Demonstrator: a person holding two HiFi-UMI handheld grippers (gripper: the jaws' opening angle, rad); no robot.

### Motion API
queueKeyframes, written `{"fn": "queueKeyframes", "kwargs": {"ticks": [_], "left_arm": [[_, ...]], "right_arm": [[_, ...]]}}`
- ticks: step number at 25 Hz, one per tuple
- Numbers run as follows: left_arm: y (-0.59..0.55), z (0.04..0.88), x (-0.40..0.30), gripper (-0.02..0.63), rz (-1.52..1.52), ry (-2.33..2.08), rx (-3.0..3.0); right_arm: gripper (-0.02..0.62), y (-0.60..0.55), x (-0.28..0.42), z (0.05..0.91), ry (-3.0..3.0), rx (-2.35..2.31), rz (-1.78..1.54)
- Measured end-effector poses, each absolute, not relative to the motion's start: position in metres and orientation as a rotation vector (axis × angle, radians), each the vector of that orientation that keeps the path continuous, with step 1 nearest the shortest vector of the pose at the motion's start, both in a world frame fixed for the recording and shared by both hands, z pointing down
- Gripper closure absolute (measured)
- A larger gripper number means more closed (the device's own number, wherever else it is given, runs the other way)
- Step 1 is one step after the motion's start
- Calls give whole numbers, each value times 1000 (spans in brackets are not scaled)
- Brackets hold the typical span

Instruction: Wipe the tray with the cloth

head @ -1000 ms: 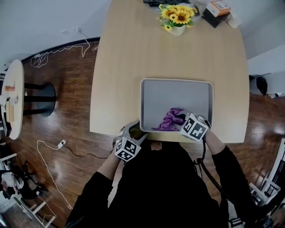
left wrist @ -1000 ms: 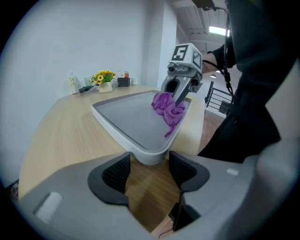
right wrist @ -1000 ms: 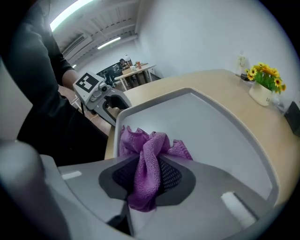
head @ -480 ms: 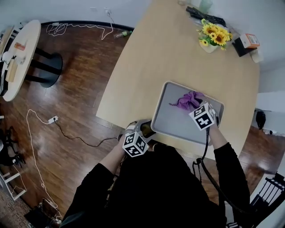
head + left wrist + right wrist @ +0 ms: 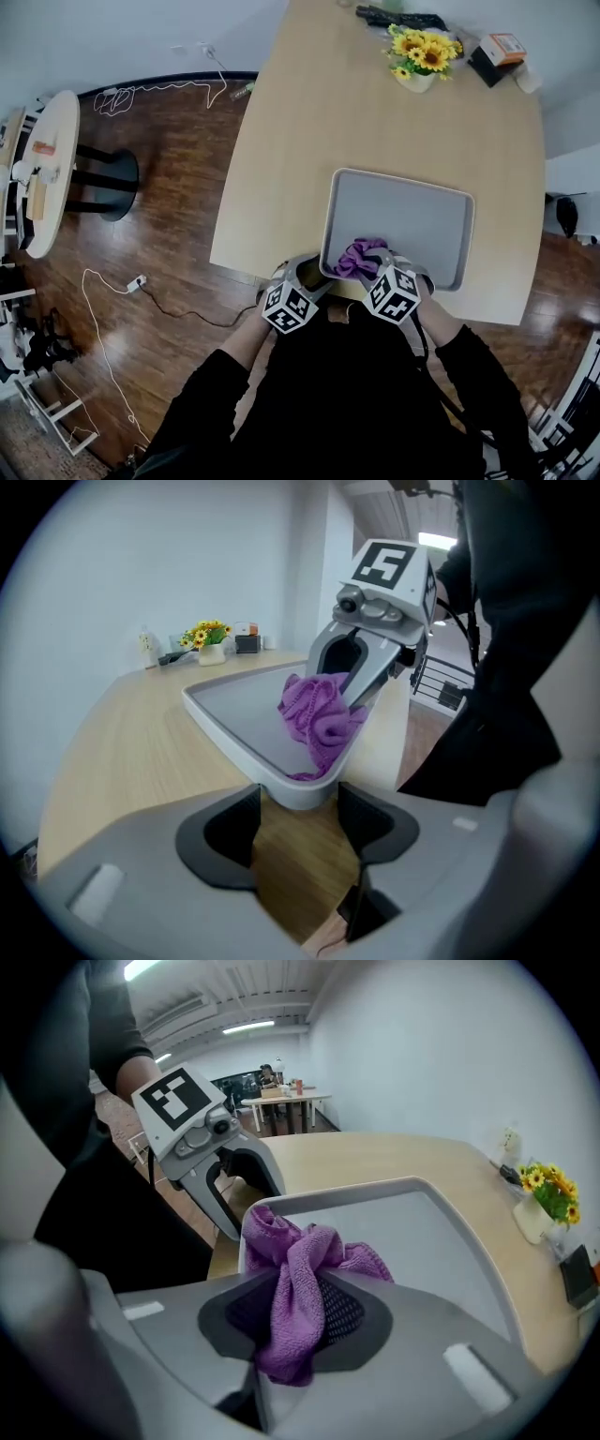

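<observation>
At the near left corner of the grey rectangular metal tray (image 5: 403,216), a bunched purple knitted cloth (image 5: 300,1260) is pinched between the jaws of the right hand-held gripper (image 5: 302,1312). These jaws are drawn narrow on a fold of it, and the rest of the fabric spills forward onto the tray floor. The tray is laid flat on the light wooden bench (image 5: 300,131), close to its near edge. Its near left corner is taken between the jaws of the left hand-held gripper (image 5: 298,803), which are set fairly wide and closed on the rounded rim there — by the look of it, to steady the tray.

The step in hand is judged to be a wiping stroke from this corner. It would be done well if the cloth were pressed flat against the floor rather than dragged by its tip, carried in overlapping passes toward the far rim, and worked along the raised edges. A firm corner grip is called for, so that the tray is not pushed across the bench.

The cloth is seen as a loose, crumpled wad of coarse weave — little of it lies flat.
</observation>
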State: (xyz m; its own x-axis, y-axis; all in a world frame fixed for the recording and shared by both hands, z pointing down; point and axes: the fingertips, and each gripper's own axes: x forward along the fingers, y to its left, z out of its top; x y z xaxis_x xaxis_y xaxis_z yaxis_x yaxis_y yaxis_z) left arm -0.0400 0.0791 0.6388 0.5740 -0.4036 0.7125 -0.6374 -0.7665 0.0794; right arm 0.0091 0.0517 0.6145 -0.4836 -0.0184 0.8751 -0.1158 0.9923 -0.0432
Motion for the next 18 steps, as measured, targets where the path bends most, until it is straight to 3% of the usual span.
{"fn": "queueKeyframes", "kwargs": {"ticks": [7,14,18], "left_arm": [[78,641,-32,359,1014,-853,2485],[76,640,-29,359,1018,-847,2495],[78,641,-31,359,1016,-853,2496]], "right_arm": [[511,36,19,619,-2037,-86,84],[509,-107,3,617,-1974,127,23],[511,-133,-16,615,-1888,164,-37]]}}
